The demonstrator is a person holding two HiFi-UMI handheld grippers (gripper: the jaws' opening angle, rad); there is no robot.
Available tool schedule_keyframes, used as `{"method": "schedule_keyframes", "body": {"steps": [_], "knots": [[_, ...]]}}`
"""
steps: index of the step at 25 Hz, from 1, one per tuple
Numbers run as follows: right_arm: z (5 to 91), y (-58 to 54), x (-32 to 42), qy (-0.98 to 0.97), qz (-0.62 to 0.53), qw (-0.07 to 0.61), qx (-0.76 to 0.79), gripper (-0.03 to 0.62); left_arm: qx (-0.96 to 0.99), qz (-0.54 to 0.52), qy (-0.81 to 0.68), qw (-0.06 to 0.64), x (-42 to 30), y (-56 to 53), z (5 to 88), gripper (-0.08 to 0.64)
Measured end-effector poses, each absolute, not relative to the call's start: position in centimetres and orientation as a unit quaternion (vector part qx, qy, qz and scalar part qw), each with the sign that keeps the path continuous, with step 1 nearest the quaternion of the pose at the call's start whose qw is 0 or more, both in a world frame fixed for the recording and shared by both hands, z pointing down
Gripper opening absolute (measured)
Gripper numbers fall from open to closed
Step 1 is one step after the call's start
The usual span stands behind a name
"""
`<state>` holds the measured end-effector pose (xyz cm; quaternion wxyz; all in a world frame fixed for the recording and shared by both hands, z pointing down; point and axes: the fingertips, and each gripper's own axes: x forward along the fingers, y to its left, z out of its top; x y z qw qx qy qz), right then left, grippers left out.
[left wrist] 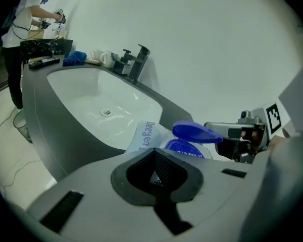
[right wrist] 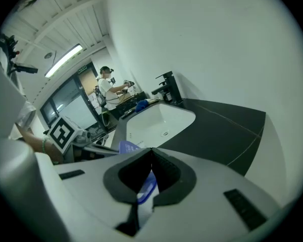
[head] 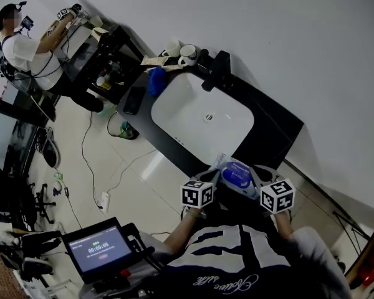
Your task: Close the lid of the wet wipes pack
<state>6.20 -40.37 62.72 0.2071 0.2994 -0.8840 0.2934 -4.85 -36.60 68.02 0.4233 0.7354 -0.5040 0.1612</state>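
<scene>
Two-handed hold by the sink; left gripper pinches the wet wipes pack at its edge; right gripper clamps its raised blue lid.

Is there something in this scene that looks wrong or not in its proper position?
Yes. The blue lid of the wet wipes pack stands open, raised above the pack's top, near the sink. The right gripper has the lid's rim between its jaws. Nothing looks spilled or damaged.
</scene>
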Motion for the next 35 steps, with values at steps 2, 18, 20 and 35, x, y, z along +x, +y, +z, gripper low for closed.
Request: {"method": "schedule_keyframes", "body": {"steps": [2,18,20,35], "knots": [[62.9,-38.8,5.1,-0.888,0.288,0.222,0.282,-0.002,0.737,0.16,-0.506,0.418,-5.4,-36.7,67.6,0.001],[67.0,-36.4,3.8,-0.851,0.248,0.325,0.33,-0.002,0.779,0.134,-0.475,0.386,-8.2,-35.1,64.1,0.0],[67.0,-36.3,3.7,-0.847,0.242,0.329,0.34,-0.002,0.786,0.133,-0.468,0.382,-8.6,-34.8,63.7,0.001],[62.5,-35.1,4.4,-0.814,0.273,0.196,0.473,-0.002,0.854,0.136,-0.361,0.349,-7.7,-32.6,61.2,0.0]]}}
